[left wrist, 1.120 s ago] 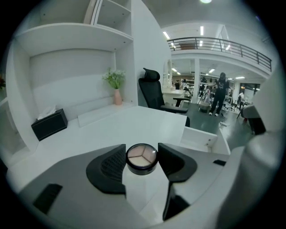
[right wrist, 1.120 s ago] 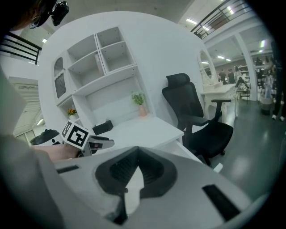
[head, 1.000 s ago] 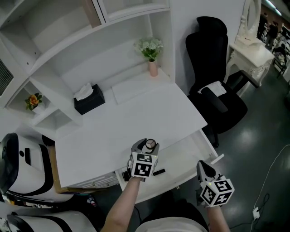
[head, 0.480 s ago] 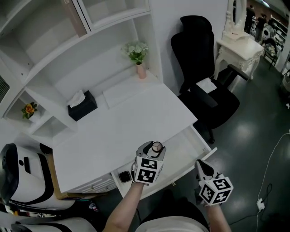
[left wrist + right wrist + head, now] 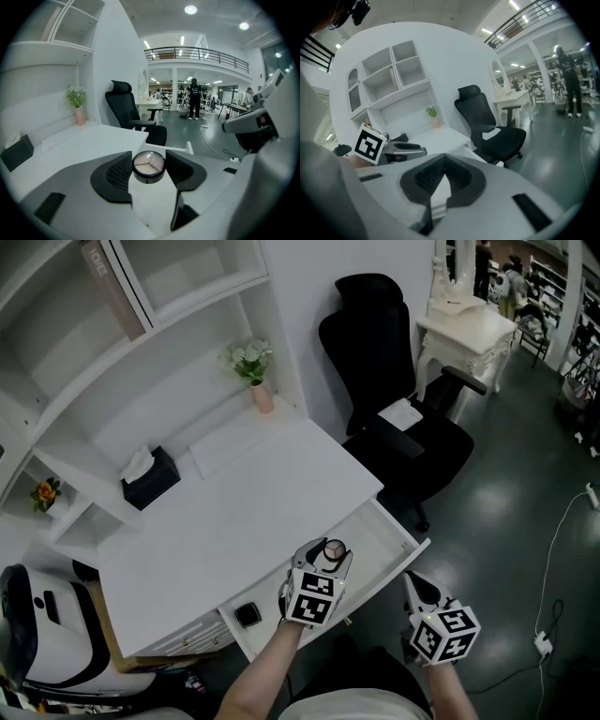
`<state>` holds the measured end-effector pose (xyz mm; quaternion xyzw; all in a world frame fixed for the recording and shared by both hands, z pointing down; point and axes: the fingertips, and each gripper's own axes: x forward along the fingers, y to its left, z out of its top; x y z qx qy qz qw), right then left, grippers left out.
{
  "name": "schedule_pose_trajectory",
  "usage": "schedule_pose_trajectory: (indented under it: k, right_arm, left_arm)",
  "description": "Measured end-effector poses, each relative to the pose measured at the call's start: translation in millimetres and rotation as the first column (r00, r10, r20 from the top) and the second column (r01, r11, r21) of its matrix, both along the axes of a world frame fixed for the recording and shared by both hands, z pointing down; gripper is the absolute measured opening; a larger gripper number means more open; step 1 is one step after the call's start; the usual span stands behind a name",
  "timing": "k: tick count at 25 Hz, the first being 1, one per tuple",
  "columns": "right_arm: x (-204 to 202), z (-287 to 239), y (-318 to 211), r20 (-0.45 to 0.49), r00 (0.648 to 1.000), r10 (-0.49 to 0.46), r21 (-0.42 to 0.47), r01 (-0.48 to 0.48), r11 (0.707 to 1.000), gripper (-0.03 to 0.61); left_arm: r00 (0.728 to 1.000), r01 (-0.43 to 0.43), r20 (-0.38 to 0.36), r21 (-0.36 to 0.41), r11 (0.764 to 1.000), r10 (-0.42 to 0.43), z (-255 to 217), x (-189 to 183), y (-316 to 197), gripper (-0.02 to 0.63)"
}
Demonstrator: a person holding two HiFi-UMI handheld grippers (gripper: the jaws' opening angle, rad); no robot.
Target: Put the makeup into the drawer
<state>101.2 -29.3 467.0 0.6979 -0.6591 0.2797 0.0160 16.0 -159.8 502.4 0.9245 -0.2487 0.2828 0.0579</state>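
A round makeup compact (image 5: 334, 548) with a clear lid over pinkish powder (image 5: 148, 166) sits between the pads of my left gripper (image 5: 328, 557), which is shut on it. The compact hangs above the white drawer (image 5: 401, 553) that stands pulled out from the desk's front. A small black square case (image 5: 247, 615) lies in the drawer's left end. My right gripper (image 5: 417, 587) hovers off the drawer's right corner, shut with nothing in it (image 5: 443, 161). The right gripper view shows the left gripper (image 5: 408, 151) to its left.
The white desk (image 5: 234, 512) carries a black tissue box (image 5: 148, 476) and a pink vase of flowers (image 5: 253, 371) at the back. A black office chair (image 5: 394, 418) stands right of the desk, with a white dressing table (image 5: 464, 329) behind it.
My left gripper has carried the compact to the right along the open drawer. The black square case is now uncovered at the drawer's left. The right gripper shifted little.
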Motion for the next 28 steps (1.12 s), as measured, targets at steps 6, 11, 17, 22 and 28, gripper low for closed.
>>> schedule_pose_trajectory:
  k: [6,11,17,22,28]
  right_arm:
    - [12.1,1.2,10.1,0.004,0.999,0.048,-0.001,-0.048,0.999,0.003]
    - [18.0,4.8,19.3,0.009,0.996,0.084,-0.013,-0.084,0.996,0.003]
    - [25.2,9.6,27.6,0.016,0.992,0.127,-0.020,-0.127,0.992,0.003]
    - [31.9,13.7,29.5,0.023,0.987,0.160,-0.034,-0.159,0.987,0.003]
    - [43.5,21.6,23.1,0.034,0.983,0.183,-0.055,-0.181,0.982,0.003]
  left_arm:
    - [0.997,-0.066,0.027,-0.031,0.997,0.067,13.3,22.1,15.5,0.227]
    - [0.992,-0.117,0.046,-0.047,0.992,0.119,23.9,35.2,27.7,0.227]
    - [0.982,-0.174,0.068,-0.069,0.982,0.179,40.9,47.9,39.5,0.227]
    - [0.973,-0.207,0.083,-0.106,0.973,0.216,57.6,56.5,41.0,0.227]
    - [0.964,-0.226,0.113,-0.141,0.964,0.243,81.8,69.1,34.3,0.227]
